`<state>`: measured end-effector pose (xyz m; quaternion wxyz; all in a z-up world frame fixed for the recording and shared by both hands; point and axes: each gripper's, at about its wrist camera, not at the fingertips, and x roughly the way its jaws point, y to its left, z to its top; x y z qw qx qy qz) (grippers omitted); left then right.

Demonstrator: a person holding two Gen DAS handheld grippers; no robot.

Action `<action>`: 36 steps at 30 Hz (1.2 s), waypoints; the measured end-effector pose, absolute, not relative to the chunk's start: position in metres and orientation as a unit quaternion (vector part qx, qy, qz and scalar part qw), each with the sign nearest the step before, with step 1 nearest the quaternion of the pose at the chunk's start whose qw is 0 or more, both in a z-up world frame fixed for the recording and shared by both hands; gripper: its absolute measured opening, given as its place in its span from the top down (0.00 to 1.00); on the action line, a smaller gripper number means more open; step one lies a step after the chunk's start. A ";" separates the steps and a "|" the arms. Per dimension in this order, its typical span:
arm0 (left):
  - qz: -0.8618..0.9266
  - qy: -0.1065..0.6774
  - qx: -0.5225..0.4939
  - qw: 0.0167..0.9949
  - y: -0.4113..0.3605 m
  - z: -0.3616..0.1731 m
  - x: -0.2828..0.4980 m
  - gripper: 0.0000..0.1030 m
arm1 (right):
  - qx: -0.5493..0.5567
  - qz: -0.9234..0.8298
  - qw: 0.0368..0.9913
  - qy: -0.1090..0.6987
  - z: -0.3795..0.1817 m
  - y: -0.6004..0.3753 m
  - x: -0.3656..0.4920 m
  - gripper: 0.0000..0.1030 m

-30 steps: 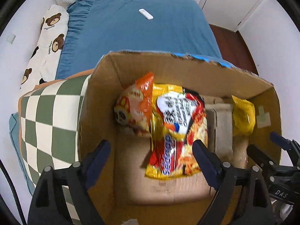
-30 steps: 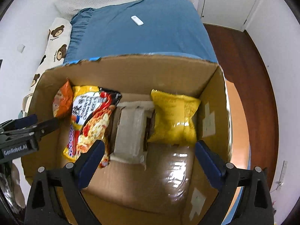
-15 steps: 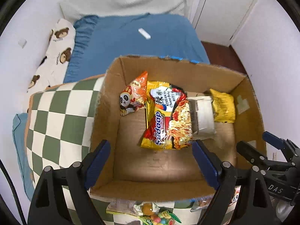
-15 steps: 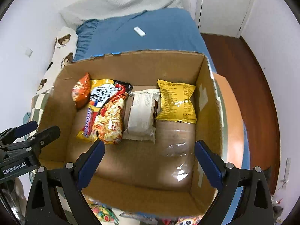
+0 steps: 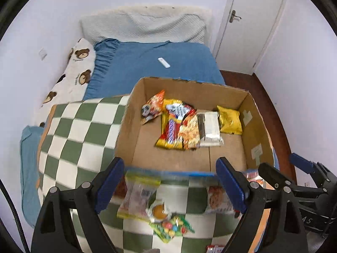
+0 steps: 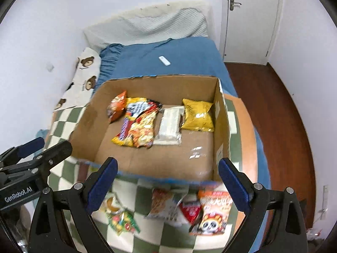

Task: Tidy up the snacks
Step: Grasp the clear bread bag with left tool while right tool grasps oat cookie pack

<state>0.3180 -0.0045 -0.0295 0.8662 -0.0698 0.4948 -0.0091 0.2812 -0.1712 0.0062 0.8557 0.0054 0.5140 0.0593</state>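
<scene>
Bedroom w/ blue bed, checkered blanket over its near end. Cardboard box sits on blanket; along its far wall, a row of 4 packs: orange chip bag, yellow-red noodle pack, white-grey pack, yellow bag. Loose snacks on blanket at box's near edge: candy bag, panda pack, others blurred. Left gripper & right gripper both spread wide, nothing btwn fingers, above near-edge snacks.
</scene>
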 end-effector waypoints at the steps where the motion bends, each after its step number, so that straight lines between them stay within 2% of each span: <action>1: -0.004 0.499 -0.078 0.863 -0.002 -0.033 0.309 0.13 | 0.010 0.064 0.854 0.516 0.005 -0.172 0.275 0.05; 5: 0.022 0.539 -0.071 0.839 0.007 -0.075 0.279 0.13 | 0.035 0.083 0.839 0.536 -0.018 -0.179 0.252 0.06; 8: 0.048 0.578 -0.062 0.812 0.018 -0.114 0.268 0.13 | 0.042 0.092 0.822 0.560 -0.052 -0.183 0.246 0.34; 18: 0.046 0.656 -0.022 0.753 0.035 -0.209 0.308 0.13 | 0.019 0.061 0.768 0.637 -0.158 -0.167 0.266 0.34; 22: 0.026 0.670 0.010 0.742 0.030 -0.237 0.331 0.13 | -0.012 0.046 0.761 0.647 -0.176 -0.156 0.267 0.34; 23: 0.021 0.667 0.016 0.745 0.029 -0.239 0.334 0.16 | -0.014 0.046 0.761 0.647 -0.177 -0.154 0.267 0.37; 24: 0.018 0.663 0.022 0.748 0.028 -0.240 0.335 0.30 | -0.011 0.046 0.759 0.650 -0.177 -0.152 0.266 0.44; 25: 0.012 0.663 0.027 0.748 0.027 -0.242 0.335 0.44 | -0.012 0.043 0.756 0.653 -0.179 -0.150 0.265 0.45; 27: 0.002 0.665 0.019 0.747 0.027 -0.243 0.331 0.53 | -0.016 0.043 0.754 0.656 -0.180 -0.144 0.261 0.48; 30: 0.000 0.661 0.007 0.750 0.030 -0.241 0.314 0.57 | -0.032 0.050 0.746 0.663 -0.182 -0.136 0.248 0.48; 36: -0.006 0.686 -0.048 0.726 0.044 -0.248 0.256 0.57 | -0.031 0.073 0.723 0.687 -0.189 -0.131 0.198 0.48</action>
